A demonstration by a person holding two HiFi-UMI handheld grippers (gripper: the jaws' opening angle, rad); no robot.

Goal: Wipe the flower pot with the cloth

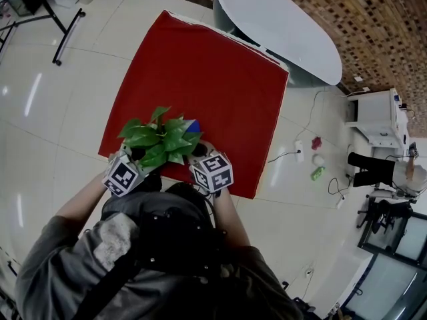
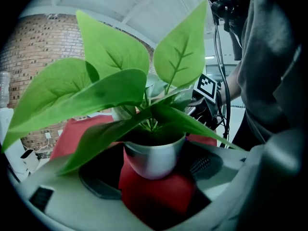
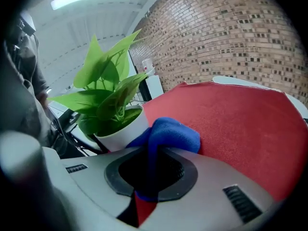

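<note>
A white flower pot (image 2: pixel 154 159) with broad green leaves (image 1: pixel 160 141) stands at the near edge of the red table (image 1: pixel 220 79). My left gripper (image 2: pixel 154 176) has a jaw against each side of the pot and is shut on it. In the right gripper view the pot (image 3: pixel 122 131) sits just left of the blue cloth (image 3: pixel 168 134). My right gripper (image 3: pixel 151 173) is shut on that cloth, whose bunched end presses against the pot's side. In the head view both grippers, left (image 1: pixel 127 172) and right (image 1: pixel 210 169), flank the plant, their tips hidden under leaves.
A grey oval table (image 1: pixel 280 25) stands beyond the red one. White equipment (image 1: pixel 377 119) and small objects (image 1: pixel 317 159) with cables lie on the tiled floor to the right. The far part of the red table is bare.
</note>
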